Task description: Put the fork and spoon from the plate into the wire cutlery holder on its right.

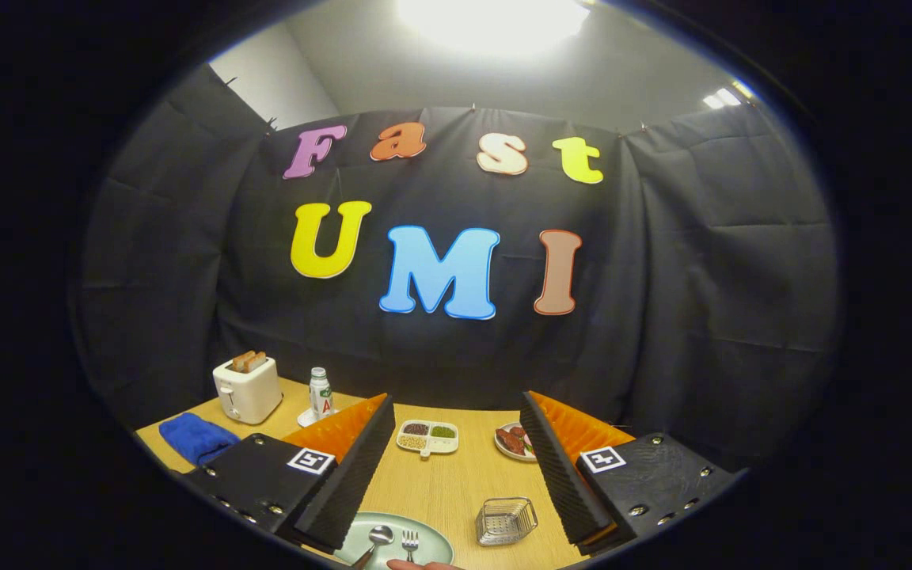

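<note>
1. Spoon (378, 540) and fork (409, 543) lie side by side on the plate (432, 538), low between the fingers (456, 475), which are spread wide and hold nothing.
2. Holder (506, 520) stands empty just right of the plate on the worktop (456, 483).
3. Judging by this, no pickup has begun; next the fingers must drop over one utensil and close.
4. Beyond: divided dish (427, 437), food plate (513, 442), bottle (320, 393), toaster (247, 389), blue cloth (196, 438).

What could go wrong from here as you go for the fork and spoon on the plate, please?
The fork and spoon lie close together on the plate, so the open gripper might catch both. The wire cutlery holder looks light and may tip. A fingertip at the plate's near edge could be nudged.
</note>
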